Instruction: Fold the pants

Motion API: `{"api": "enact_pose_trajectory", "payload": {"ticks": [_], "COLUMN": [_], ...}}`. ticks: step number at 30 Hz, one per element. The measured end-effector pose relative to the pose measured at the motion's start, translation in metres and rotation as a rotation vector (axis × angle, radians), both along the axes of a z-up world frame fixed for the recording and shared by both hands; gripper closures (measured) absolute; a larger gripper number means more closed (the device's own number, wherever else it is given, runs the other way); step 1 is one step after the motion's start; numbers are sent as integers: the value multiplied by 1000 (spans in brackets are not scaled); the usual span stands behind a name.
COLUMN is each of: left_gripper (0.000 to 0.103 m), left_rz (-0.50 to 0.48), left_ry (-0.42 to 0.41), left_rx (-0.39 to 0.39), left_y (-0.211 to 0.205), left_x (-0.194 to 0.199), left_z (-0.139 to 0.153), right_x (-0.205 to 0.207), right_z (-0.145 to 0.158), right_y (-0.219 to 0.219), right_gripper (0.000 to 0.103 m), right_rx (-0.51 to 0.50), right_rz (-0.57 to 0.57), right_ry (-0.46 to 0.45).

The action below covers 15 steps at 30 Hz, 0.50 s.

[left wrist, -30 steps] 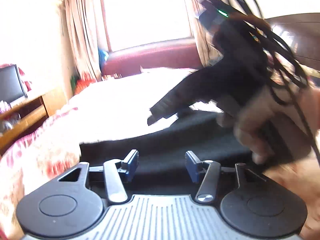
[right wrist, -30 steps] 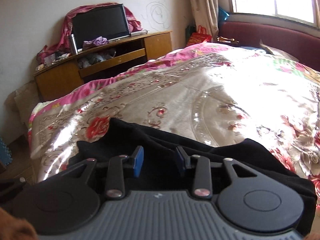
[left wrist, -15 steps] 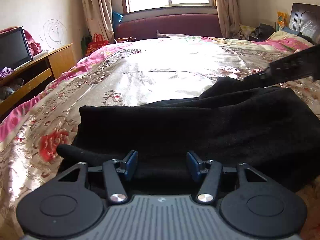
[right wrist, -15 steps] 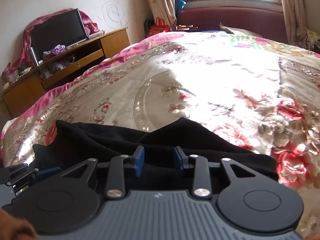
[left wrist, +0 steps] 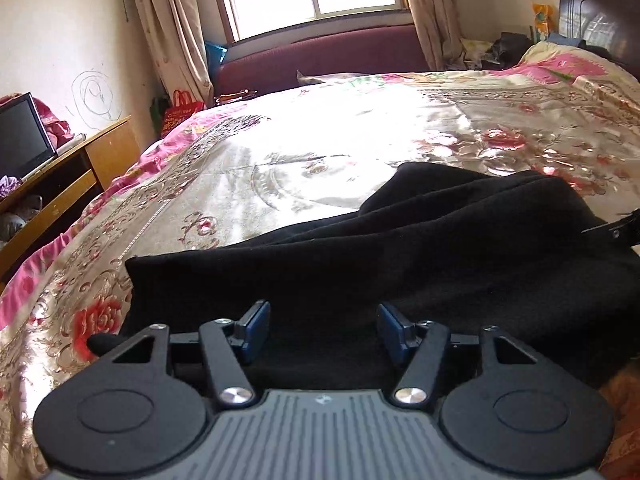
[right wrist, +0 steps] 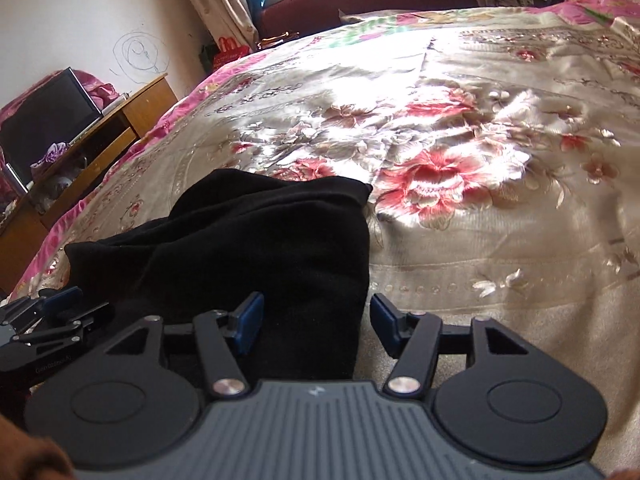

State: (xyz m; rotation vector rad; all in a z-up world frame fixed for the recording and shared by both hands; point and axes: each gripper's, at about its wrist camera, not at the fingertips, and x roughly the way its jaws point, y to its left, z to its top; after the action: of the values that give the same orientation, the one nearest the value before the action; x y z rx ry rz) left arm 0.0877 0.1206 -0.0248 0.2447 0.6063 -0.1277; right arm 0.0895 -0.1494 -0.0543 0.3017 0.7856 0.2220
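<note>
The pants (left wrist: 400,248) I'm working on are looking like matt black fleecy cloth, soft and a little fuzzy, lying near the bed's edge. The bedspread (left wrist: 340,140) is shining like glossy satin, smooth, with embroidered flowers catching the light. My tongs are showing matt black plastic arms, ribbed grey plastic bodies, bright metal rivets (left wrist: 239,395) and dull blue rubbery pads (right wrist: 250,322). The cabinet (right wrist: 116,132) is looking like smooth varnished wood.

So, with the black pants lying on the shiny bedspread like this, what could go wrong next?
The black pants lie bunched and uneven, so a fold made now may come out crooked. Both the left gripper and the right gripper are opening with cloth between their pads, so fabric may catch as they withdraw. The bedspread looks slippery, so the pile may slide.
</note>
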Motion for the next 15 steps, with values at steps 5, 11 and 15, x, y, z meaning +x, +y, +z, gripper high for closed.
{"api": "enact_pose_trajectory", "payload": {"ticks": [5,11,15], "left_gripper": [30,30,30], "left_rz": [-49,-74,-55], "left_ry": [-1,29,55], "left_rx": [-21,-48,-62], "left_y": [-24,-31,-35], "left_x": [-4,1,12], "left_z": [-2,-5,-8], "right_x": [3,9,38], "right_z": [-18,-28,-41], "right_y": [-16,-37,-18], "right_gripper": [41,41,43], "right_rx": [259,455,490], "right_rz": [19,42,43], "right_ry": [48,36,52]}}
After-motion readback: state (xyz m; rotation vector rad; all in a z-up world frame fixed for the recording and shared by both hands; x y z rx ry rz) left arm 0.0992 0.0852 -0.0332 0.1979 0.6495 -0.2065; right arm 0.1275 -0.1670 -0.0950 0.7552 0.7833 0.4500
